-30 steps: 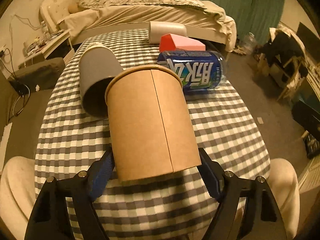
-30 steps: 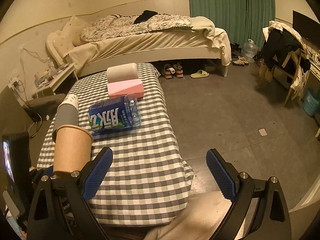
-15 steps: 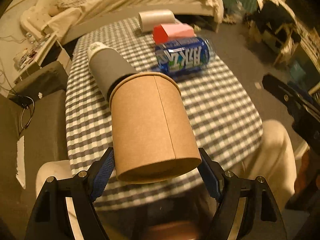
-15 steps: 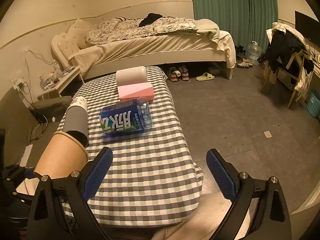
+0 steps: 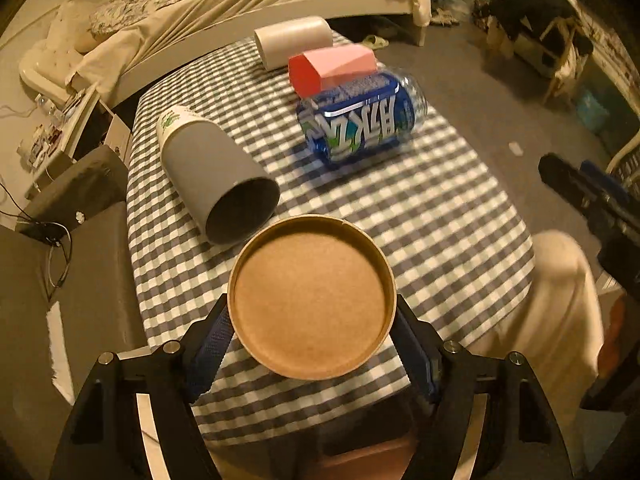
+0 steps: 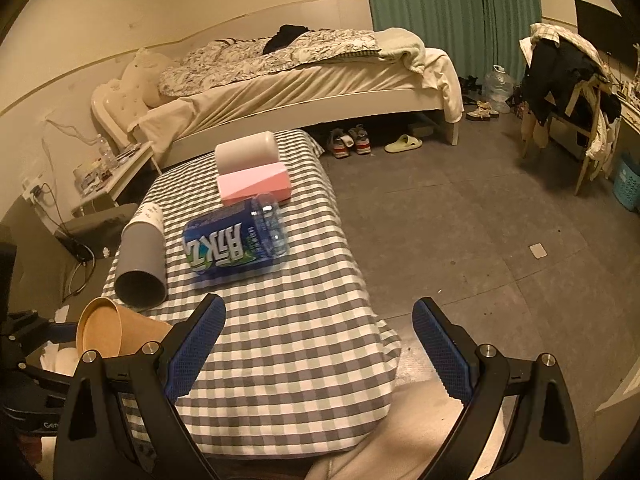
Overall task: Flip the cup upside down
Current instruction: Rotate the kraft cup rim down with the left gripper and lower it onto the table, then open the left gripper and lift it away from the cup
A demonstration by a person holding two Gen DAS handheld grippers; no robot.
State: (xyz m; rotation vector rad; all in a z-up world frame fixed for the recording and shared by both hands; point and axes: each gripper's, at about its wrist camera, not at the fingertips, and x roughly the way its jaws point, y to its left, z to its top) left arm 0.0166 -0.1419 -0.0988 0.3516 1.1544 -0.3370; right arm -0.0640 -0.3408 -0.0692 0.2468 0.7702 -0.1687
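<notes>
You are working in a dim bedroom, over a low table [image 6: 288, 332] covered in a grey-and-white checked cloth, with a bed [image 6: 320, 80] beyond it and green curtains [image 6: 452, 12] behind the bed. Your left gripper [image 5: 312, 344] is clamped on the brown paper cup [image 5: 312, 300], its blue pads pressing the cup's sides from left and right. In the left wrist view the cup's flat recessed bottom faces the camera and fills the space between the fingers, above the near end of the table. In the right wrist view the same cup [image 6: 108, 336] shows at the lower left, tilted, its recessed bottom turned up and to the left, partly hidden behind your right gripper's frame.

Your right gripper [image 6: 320, 352] hangs with its fingers spread wide and nothing between them, over the near right edge of the table.

On the cloth, a grey cup [image 5: 212, 180] lies on its side with its open mouth towards you, just beyond the brown cup. Farther along lies a blue labelled bottle [image 5: 360, 120] on its side, a pink box [image 5: 332, 68] just behind it, and a white cylinder [image 5: 294, 40] at the far end.
</notes>
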